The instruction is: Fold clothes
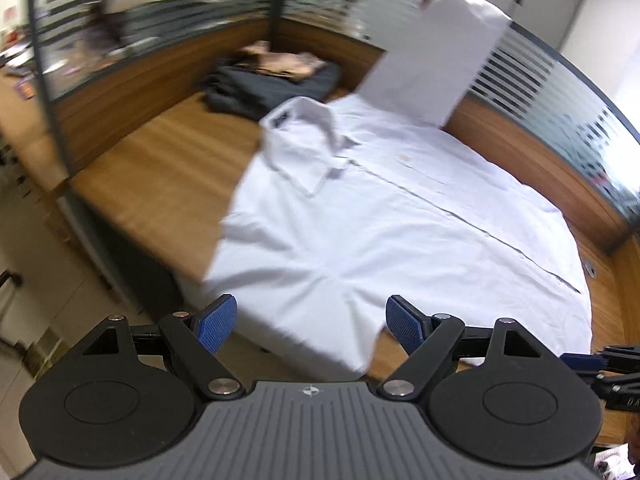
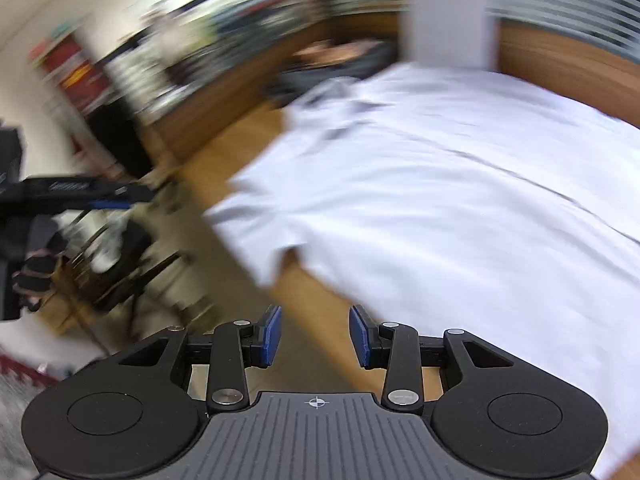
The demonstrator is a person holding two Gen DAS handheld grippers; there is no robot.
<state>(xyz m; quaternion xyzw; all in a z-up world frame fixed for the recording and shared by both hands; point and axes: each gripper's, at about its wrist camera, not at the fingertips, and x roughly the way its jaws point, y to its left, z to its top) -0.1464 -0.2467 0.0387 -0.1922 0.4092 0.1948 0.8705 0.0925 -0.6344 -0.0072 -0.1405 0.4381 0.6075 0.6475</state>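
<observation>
Shirt (image 1: 400,216): spread flat ahead, unfolded
Left claw (image 1: 310,326): spread, empty
Right claw (image 2: 316,336): parted, empty
Left: all folds

Camera setup: two wrist fisheyes, both angled down across the tabletop (image 1: 168,168).

Left wrist view sits behind its claw (image 1: 310,326), close over the near tabletop edge, facing along the white shirt (image 1: 380,208) toward the glass partition (image 1: 540,92). Right wrist view, heavily blurred, looks from behind its claw (image 2: 316,336) over the same edge, seemingly from slightly further right. Both share the shirt, dark clothes pile (image 1: 272,88) and partition.
</observation>
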